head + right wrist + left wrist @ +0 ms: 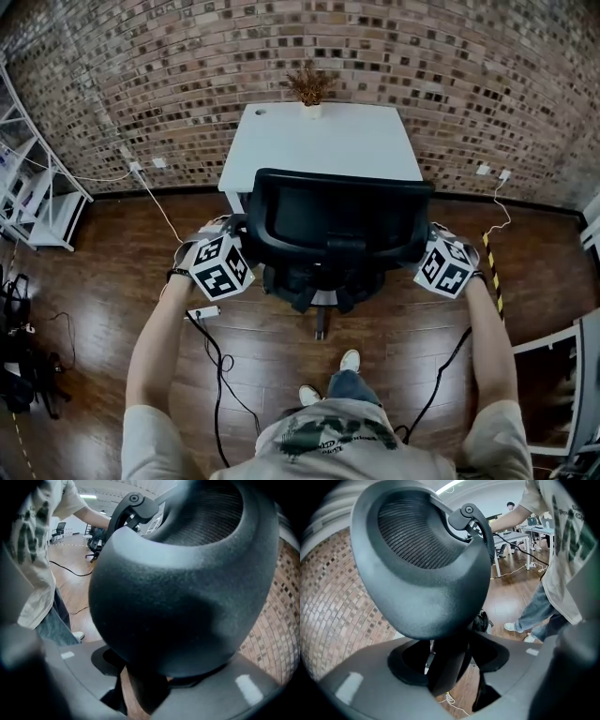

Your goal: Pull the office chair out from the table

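Note:
The black office chair (333,220) stands on the wood floor with its backrest facing me, just in front of the white table (319,141). My left gripper (242,239) clamps the backrest's left edge and my right gripper (427,246) clamps its right edge. In the left gripper view the rounded backrest rim (426,573) fills the frame and sits between the jaws of the left gripper (440,667). The right gripper view shows the same: the rim (187,588) is held in the right gripper (150,677). The chair's seat and base are mostly hidden under the backrest.
A small potted dry plant (310,94) stands at the table's far edge, against the brick wall. A white shelf rack (37,197) is at the left. A power strip (203,313) and cables lie on the floor near my feet (349,361). White furniture (553,375) stands at the right.

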Action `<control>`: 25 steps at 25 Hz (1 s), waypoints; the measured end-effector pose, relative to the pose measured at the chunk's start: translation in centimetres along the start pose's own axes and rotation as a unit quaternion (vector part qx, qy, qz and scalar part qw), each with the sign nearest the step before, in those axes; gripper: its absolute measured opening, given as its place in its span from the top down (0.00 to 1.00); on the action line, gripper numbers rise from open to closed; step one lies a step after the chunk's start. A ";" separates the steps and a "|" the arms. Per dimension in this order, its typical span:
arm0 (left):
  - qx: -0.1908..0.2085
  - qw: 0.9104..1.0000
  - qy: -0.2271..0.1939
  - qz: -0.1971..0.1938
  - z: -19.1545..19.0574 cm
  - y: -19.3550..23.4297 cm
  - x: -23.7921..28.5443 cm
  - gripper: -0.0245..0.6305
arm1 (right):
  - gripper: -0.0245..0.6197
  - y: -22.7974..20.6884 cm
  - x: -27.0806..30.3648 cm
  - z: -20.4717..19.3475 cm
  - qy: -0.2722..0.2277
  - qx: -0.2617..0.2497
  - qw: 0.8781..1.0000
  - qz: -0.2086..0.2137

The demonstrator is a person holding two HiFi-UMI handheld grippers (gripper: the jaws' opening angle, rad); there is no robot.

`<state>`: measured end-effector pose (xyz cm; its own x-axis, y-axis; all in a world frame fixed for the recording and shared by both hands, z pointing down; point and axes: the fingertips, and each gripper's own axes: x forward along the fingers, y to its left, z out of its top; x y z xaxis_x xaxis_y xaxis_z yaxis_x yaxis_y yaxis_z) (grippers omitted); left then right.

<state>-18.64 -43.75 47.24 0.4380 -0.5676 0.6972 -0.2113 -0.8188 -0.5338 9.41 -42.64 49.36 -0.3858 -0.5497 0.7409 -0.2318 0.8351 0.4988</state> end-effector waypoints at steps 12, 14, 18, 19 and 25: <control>-0.009 1.000 0.009 -0.003 0.0 -5.0 -3.8 0.52 | 0.61 5.4 -3.2 0.3 0.010 -0.015 1.000 -0.006; -0.013 1.000 0.012 -0.001 0.1 -5.9 -4.4 0.52 | 0.62 6.3 -3.7 0.2 0.012 -0.022 1.000 -0.006; -0.020 1.000 0.021 0.004 0.2 -7.6 -5.8 0.52 | 0.64 8.1 -4.9 0.5 0.008 -0.033 0.999 -0.014; -0.022 0.999 0.023 0.005 0.2 -8.1 -6.2 0.51 | 0.64 8.6 -5.2 0.5 0.007 -0.035 0.999 -0.015; -0.027 0.999 0.028 0.014 0.4 -12.0 -8.7 0.51 | 0.65 12.5 -7.6 0.8 0.001 -0.045 0.999 -0.017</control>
<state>-19.53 -28.95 47.39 0.3819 -0.5936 0.7084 -0.2706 -0.8047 -0.5284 8.75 -28.05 49.59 -0.3773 -0.5778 0.7238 -0.1641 0.8109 0.5618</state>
